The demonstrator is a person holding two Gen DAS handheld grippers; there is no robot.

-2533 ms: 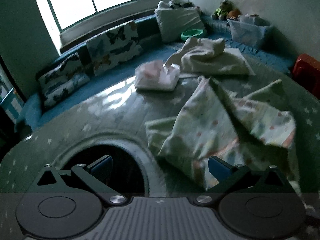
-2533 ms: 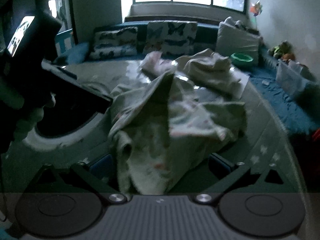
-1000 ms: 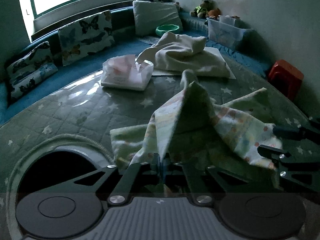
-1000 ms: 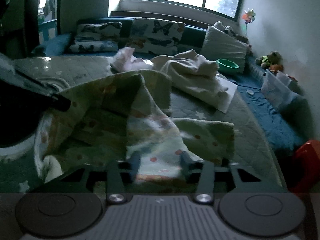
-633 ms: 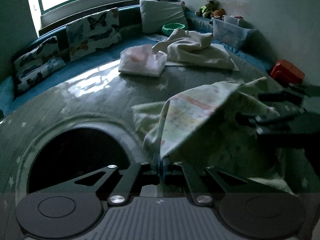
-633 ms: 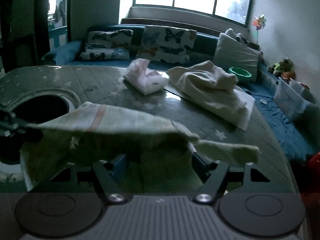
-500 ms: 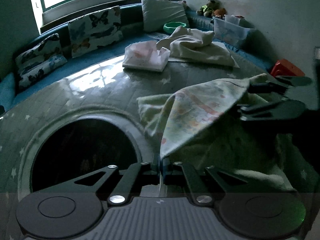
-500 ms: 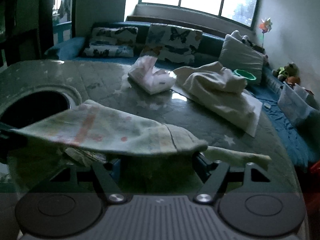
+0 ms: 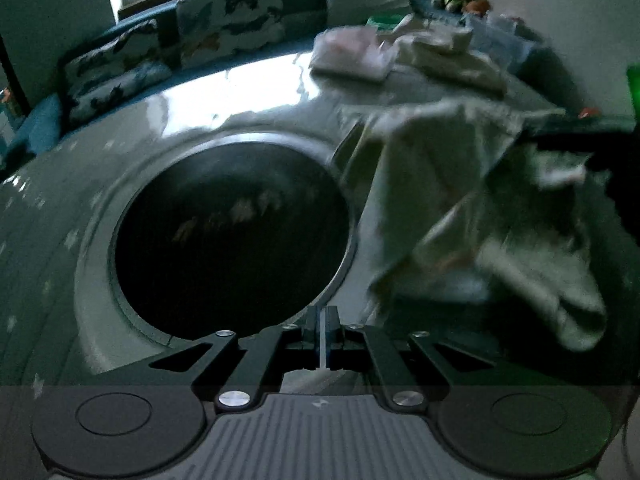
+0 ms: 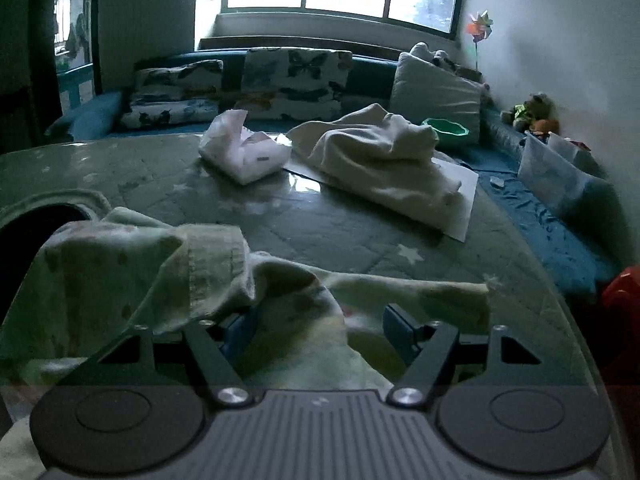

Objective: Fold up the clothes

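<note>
Compared to half a second back, the left gripper (image 9: 322,340) has swung toward the dark round hole (image 9: 232,236) in the desk (image 10: 320,216), view's blurry. Its fingers are pressed together, pinching a thin edge of the patterned cloth (image 10: 168,276), which trails off to their right. The right gripper (image 10: 318,330) has fingers spread wide now, with cloth draped loosely between them.

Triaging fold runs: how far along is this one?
Done: pink-white garment sits folded. In hand: left tongs shut on printed garment; right tongs open, cloth draped between them. Left: that fold, plus cream garment, unfolded.
</note>
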